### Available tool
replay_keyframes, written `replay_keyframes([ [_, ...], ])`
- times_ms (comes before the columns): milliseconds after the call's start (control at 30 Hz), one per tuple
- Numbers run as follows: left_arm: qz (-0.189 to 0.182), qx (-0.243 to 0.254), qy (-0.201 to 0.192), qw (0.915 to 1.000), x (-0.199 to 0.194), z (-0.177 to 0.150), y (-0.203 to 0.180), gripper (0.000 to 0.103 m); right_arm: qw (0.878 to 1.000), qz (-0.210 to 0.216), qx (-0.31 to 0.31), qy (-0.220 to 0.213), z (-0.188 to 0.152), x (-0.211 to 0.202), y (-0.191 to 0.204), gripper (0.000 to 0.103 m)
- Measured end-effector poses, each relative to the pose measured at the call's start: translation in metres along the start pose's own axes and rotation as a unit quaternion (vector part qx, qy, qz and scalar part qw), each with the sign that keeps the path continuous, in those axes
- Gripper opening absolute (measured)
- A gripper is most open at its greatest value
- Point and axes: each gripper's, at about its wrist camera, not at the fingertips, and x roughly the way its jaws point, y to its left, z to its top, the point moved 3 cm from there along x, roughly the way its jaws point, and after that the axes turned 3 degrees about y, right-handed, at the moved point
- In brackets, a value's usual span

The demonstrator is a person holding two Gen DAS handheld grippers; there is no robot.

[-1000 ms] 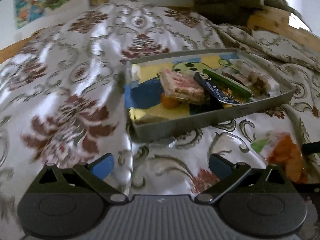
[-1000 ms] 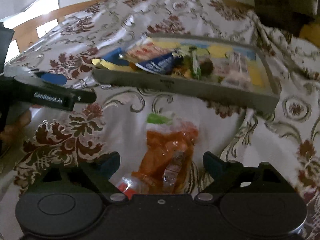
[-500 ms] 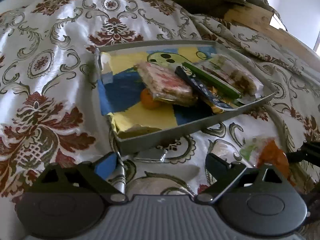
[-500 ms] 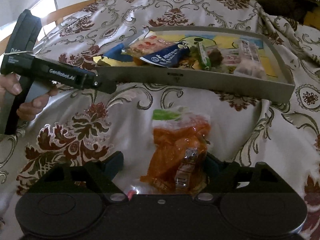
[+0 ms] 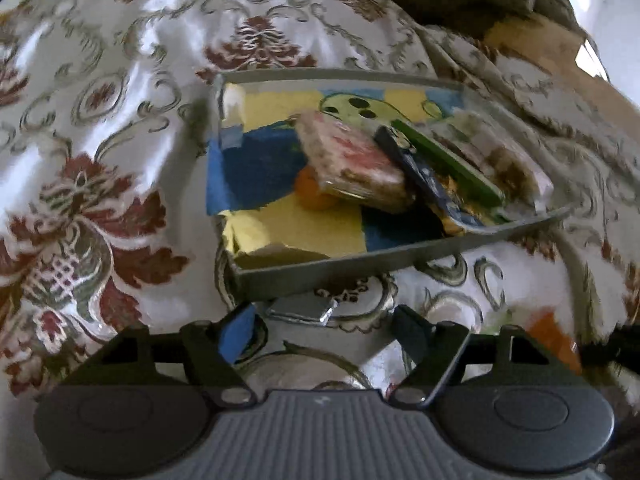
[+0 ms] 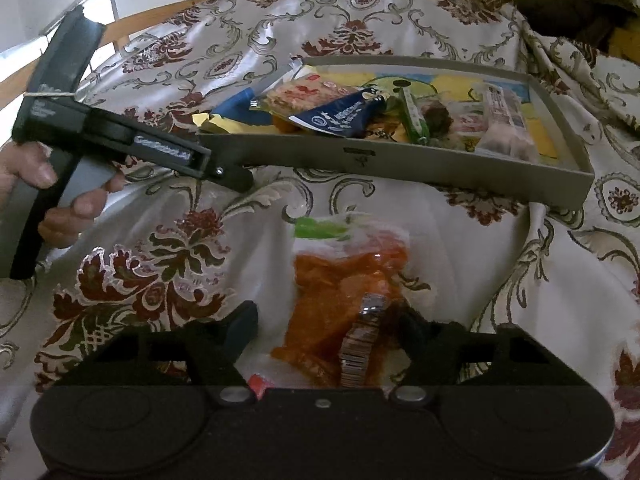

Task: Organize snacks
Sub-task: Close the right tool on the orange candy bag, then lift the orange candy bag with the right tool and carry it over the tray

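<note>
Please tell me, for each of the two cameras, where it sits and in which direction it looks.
Left wrist: on the left gripper, open, facing the shallow grey cardboard tray of snacks and a small silver foil packet.
Right wrist: on the right gripper, open around the clear bag of orange snacks; the left hand shows.
Both share the tray, the orange bag and the floral cloth.

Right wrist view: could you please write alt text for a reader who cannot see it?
An open right gripper sits around an orange snack bag lying on a floral cloth. Beyond it, a grey tray holds several wrapped snacks. At left, a hand holds the left gripper near the tray's corner.
</note>
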Motion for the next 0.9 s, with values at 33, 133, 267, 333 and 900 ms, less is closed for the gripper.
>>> replay_keyframes([
  [33,-0.002,-0.005,0.001,1.0000,0.001,0.001,0.002,0.081,1.000,-0.001,-0.001,-0.002,0.000,0.000,0.001,0.061],
  [133,-0.020,-0.012,0.001,0.9997,0.003,0.000,0.008,0.081,1.000,-0.001,-0.004,-0.004,0.000,0.001,0.002,0.060],
  [267,-0.060,-0.028,-0.007,0.9978,0.001,-0.002,0.023,0.079,1.000,0.003,0.000,-0.005,0.001,0.001,0.002,0.059],
  [333,-0.070,-0.038,-0.012,0.9967,-0.002,-0.003,0.031,0.071,1.000,0.003,-0.001,-0.004,0.001,0.002,0.002,0.059],
  [900,-0.036,-0.013,-0.013,0.9992,-0.004,-0.007,0.013,0.040,1.000,0.000,-0.004,-0.007,0.002,0.002,0.005,0.059],
])
